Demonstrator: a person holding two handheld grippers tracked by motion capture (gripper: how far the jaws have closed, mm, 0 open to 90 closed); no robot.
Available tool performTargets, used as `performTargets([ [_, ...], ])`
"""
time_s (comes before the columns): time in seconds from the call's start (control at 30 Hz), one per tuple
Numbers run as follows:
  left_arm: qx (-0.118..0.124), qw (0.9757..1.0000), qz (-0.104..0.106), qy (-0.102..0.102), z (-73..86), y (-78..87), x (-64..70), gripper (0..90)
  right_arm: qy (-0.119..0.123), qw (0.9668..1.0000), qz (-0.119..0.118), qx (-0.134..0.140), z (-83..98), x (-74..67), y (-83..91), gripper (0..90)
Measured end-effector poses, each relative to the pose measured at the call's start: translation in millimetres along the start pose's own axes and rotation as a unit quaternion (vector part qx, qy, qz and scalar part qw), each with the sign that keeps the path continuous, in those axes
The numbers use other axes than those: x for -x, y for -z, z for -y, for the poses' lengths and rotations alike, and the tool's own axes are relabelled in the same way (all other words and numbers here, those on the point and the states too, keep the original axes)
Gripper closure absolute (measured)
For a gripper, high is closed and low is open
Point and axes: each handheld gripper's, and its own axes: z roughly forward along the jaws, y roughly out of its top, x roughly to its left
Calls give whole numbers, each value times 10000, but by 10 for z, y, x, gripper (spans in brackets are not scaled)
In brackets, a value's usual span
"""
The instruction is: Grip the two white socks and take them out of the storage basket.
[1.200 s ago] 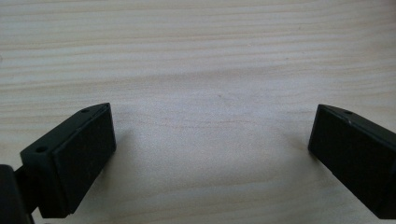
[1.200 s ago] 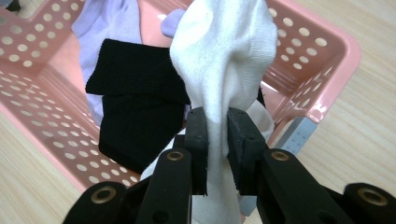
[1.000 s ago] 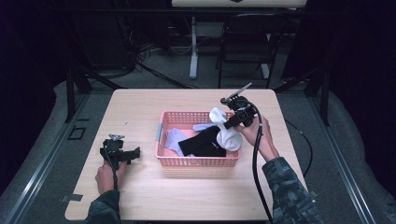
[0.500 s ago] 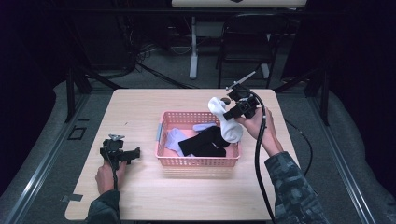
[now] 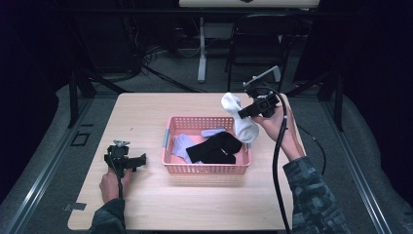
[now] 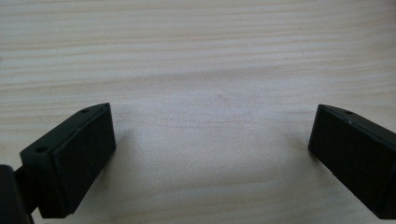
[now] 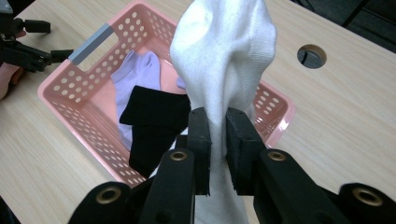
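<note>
Item one, your right gripper (image 7: 217, 140): jaws clamped on a white sock (image 7: 224, 60), which is pinched mid-length, its bulk bunched up beyond the jaw tips and its other end hanging down below them. In the high view this gripper (image 5: 242, 113) sits raised over the far right corner of the basket, sock (image 5: 239, 119) draped from it, your right hand (image 5: 277, 129) behind. Item two, just beyond and below those jaws: a pink perforated basket (image 7: 84, 100) with a grey handle strip, resting on the wooden table (image 7: 336, 107). Contents: a black sock (image 7: 152, 123) lying over a lavender sock (image 7: 135, 70). Item three, past the basket on the table: a round cable hole (image 7: 311, 55) off to the gripper's right. Item four, your left gripper (image 6: 210, 154): jaws spread wide apart, gripping nothing, bare wood grain between them. In the high view it (image 5: 141, 160) lies low at the table surface, well apart from the basket's (image 5: 207, 168) near left side, your left hand (image 5: 114, 183) on it.
</note>
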Motion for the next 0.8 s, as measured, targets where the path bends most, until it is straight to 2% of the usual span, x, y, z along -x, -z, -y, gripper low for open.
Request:
performTargets([
  [0.37,0,10000,-3,-1,0,0,1,7,-84,9993,215,296,54,142,361,812],
  [0.53,2,10000,-2,7,0,-1,1,7,-114,9988,341,323,113,237,510,812],
  [0.8,2,10000,-6,1,0,0,2,7,-328,9977,535,244,257,415,574,812],
])
